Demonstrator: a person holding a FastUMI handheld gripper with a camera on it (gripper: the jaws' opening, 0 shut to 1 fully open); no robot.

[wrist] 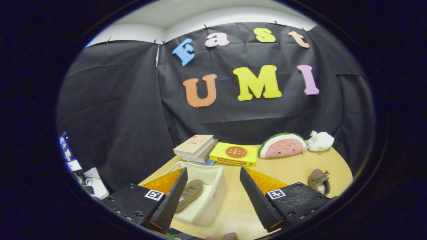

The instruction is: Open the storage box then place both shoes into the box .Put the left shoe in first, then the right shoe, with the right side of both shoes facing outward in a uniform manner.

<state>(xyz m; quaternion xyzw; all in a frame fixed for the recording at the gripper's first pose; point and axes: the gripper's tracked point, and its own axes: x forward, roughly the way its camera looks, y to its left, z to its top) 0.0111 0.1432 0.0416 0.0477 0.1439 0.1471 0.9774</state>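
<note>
A: Where do the fingers [213, 196] stand?

B: Spread wide, holding nothing, above the near part of the yellow counter [293, 166].

A: And the storage box [208, 195]?

B: One box, cream fabric, open at the top. It sits on the counter just ahead of the left finger, which overlaps its near left corner. Most of the box shows in the gap between the two fingers, closer to the left one.

A: The shoes?

B: Two. One brown shoe [189, 194] lies inside the box, right beside the left finger. The other shoe [318, 180] rests on the counter beyond the right finger, well apart from the box.

A: Anything else on the counter?

B: At the far side, a stack of books [196, 148] behind the box; I cannot count them surely. Next to it one yellow book [234, 154], then one watermelon-slice toy [283, 145] and one white plush toy [320, 140] touching its end.
</note>
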